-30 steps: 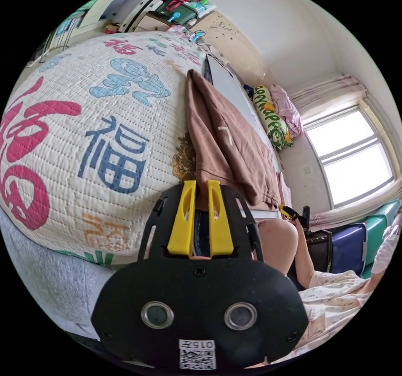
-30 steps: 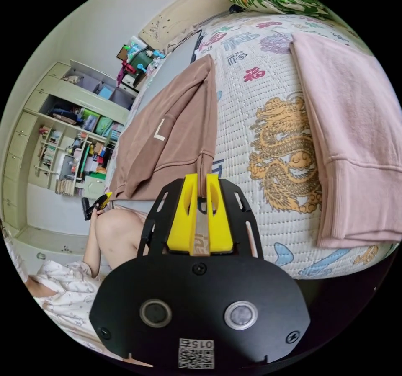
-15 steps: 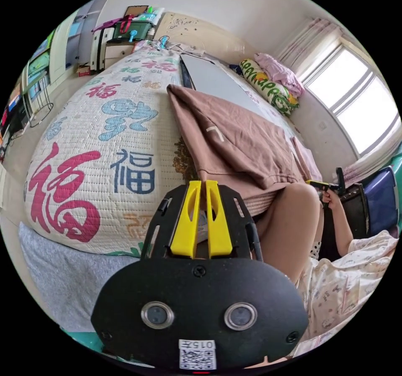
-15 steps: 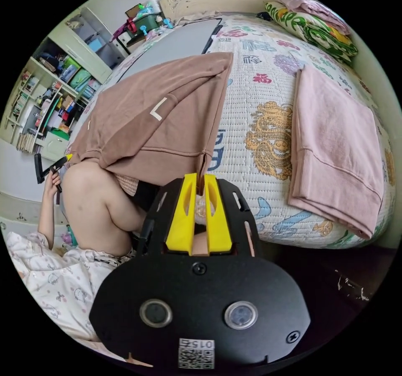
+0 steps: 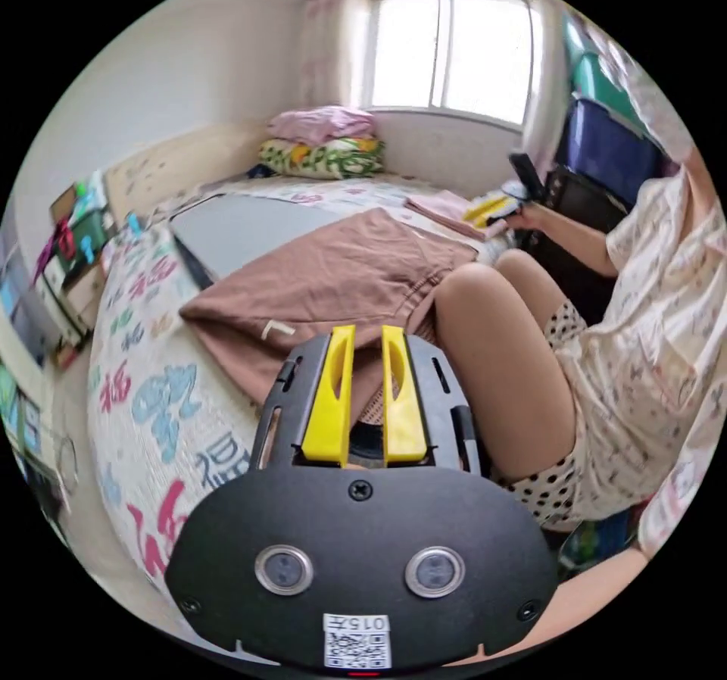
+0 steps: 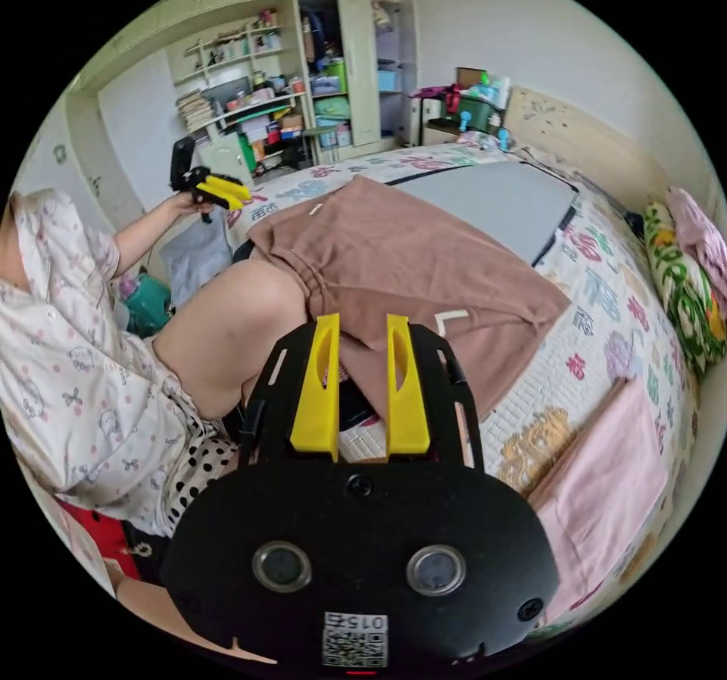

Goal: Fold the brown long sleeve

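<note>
The brown long sleeve (image 5: 341, 271) lies folded on the bed, its near edge draped against the person's raised knee (image 5: 492, 332). My left gripper (image 5: 368, 329) hovers just above its near edge, jaws apart, nothing between them. In the right gripper view the brown long sleeve (image 6: 409, 256) spreads over the bed, a small white mark on its fold. My right gripper (image 6: 365, 319) is open over its near hem, empty. A hand holds my right gripper (image 5: 488, 209) beyond the knee in the left gripper view, and a hand holds my left gripper (image 6: 219, 189) far left in the right gripper view.
A grey mat (image 6: 500, 199) lies under the far part of the garment. A folded pink garment (image 6: 606, 483) rests on the patterned quilt (image 6: 606, 294). Pillows (image 5: 322, 154) are stacked at the headboard under the window. Shelves and a wardrobe (image 6: 318, 104) stand beyond the bed.
Both grippers were shut on the lifted brown garment's hem. They have let go, and it now lies flat on the bed against the knee. Both cameras have swung round.
</note>
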Tool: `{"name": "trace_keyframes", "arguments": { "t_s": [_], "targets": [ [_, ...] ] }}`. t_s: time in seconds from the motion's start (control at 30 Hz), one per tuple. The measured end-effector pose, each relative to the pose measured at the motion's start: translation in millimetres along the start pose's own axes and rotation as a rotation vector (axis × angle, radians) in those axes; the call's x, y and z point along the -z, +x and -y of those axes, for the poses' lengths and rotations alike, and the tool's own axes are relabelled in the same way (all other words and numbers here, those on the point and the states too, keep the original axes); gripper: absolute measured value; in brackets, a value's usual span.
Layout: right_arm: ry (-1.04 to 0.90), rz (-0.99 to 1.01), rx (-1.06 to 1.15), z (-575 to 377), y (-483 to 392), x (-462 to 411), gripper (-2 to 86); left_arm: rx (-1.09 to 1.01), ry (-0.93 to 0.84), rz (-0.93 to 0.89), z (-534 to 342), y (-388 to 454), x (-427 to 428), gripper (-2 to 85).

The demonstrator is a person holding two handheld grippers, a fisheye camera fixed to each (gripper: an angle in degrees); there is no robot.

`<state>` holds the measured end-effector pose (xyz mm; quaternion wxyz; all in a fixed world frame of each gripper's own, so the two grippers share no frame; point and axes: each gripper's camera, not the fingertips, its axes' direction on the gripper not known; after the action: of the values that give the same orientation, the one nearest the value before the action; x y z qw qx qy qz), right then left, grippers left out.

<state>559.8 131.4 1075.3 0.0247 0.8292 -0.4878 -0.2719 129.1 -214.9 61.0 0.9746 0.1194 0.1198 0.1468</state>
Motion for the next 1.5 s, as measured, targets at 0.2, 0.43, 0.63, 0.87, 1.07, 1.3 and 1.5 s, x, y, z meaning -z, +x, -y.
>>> {"name": "trace_keyframes", "arguments": {
  "t_s": [0.2, 0.43, 0.63, 0.87, 1.07, 1.3, 1.5],
  "targets": [
    [-0.210, -0.015, 0.200, -40, -13, -88, 11.8, -0.072, -0.161, -0.223, 68, -26, -101, 12.1],
    [-0.329, -0.033, 0.255, -95, 11, -151, 8.4, -0.105, -0.315, -0.239, 119, -39, -171, 10.0],
    [-0.358, 0.002, 0.260, -108, 31, -164, 3.5, -0.169, -0.365, -0.257, 143, -38, -189, 8.3],
    [-0.373, 0.166, 0.279, -92, 59, -155, 0.0, -0.210, -0.503, -0.370, 188, -73, -196, 0.1],
    [-0.286, -0.254, 0.137, 134, 219, -90, -0.2, -0.060, -0.262, -0.106, 360, -237, -122, 0.1],
    [0.319, -0.320, -0.318, 256, 253, 45, 6.2, 0.279, 0.213, 0.372, 429, -274, -30, 7.4],
    [0.110, -0.025, -0.111, 82, 115, -27, 10.0, 0.181, 0.052, -0.065, 293, -172, -107, 8.0]
  ]
}}
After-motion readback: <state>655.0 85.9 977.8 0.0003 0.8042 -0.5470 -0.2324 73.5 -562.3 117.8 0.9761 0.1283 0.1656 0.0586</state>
